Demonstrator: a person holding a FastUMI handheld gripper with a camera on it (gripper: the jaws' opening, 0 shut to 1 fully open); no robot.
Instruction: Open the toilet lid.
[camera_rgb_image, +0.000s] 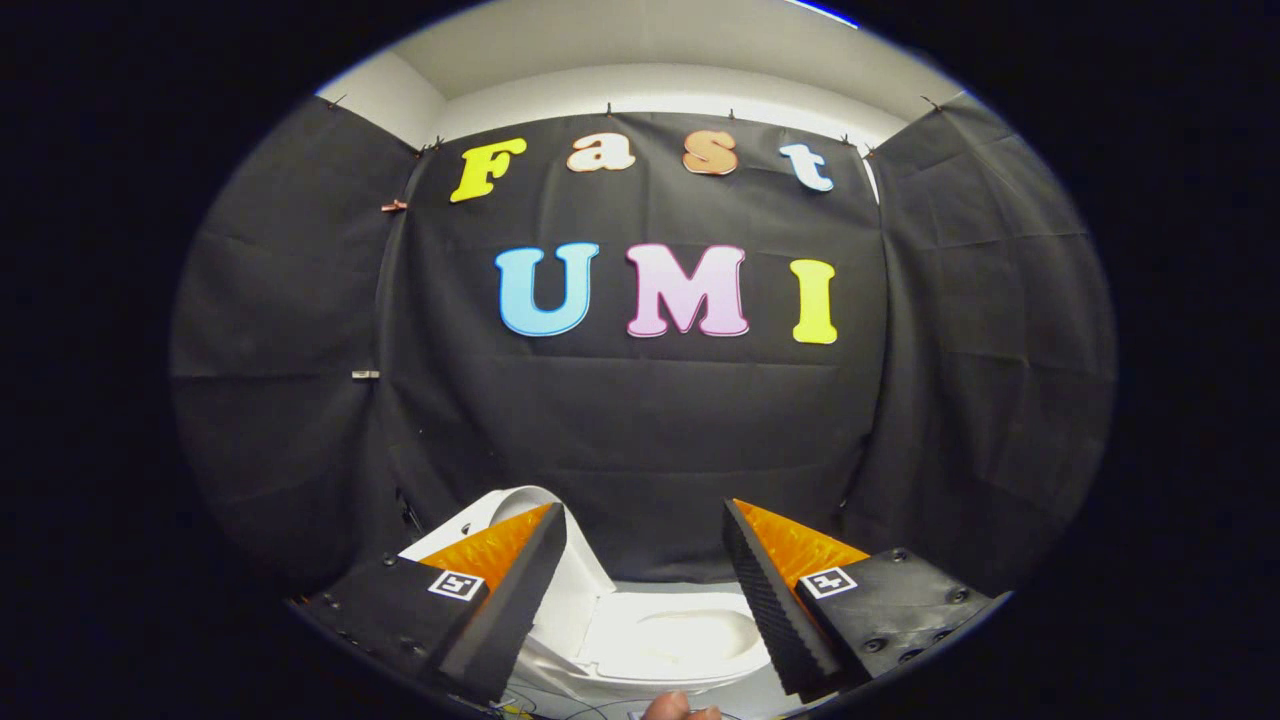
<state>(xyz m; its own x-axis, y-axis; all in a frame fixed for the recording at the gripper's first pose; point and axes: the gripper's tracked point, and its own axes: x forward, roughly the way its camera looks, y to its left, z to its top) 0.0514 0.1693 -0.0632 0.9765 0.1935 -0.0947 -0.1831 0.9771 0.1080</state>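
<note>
The claw (645, 545) stands with its two fingers (520, 590) wide apart at the bottom of the frame, gripping nothing; one finger rises from the lower left, the other from the lower right, and both lean inward toward the centre. Each carries a small square marker tag (457, 585) on its block-shaped base.

Between and just beyond the fingers, low in the frame, sits a small white toilet (660, 640). Its toilet lid (560, 560) is already raised — it stands up and leans back to the left, partly hidden behind the left finger, with its rounded top edge showing above that finger's tip. The open seat and bowl lie to the right of the lid, in the gap between the fingers, nearer the right finger's inner face. Neither finger can be seen touching the lid or the bowl, though the left finger overlaps the lid in the view.

At the very bottom centre of the frame, below the toilet, a fingertip of a person's hand (680, 708) pokes into sight. Beside it, at lower left of centre, some thin wires (520, 705) lie on the pale surface under the toilet.

Behind everything hangs the black cloth wall (640, 420) of the booth, filling the middle of the frame, with a white ceiling (640, 50) across the top.
</note>
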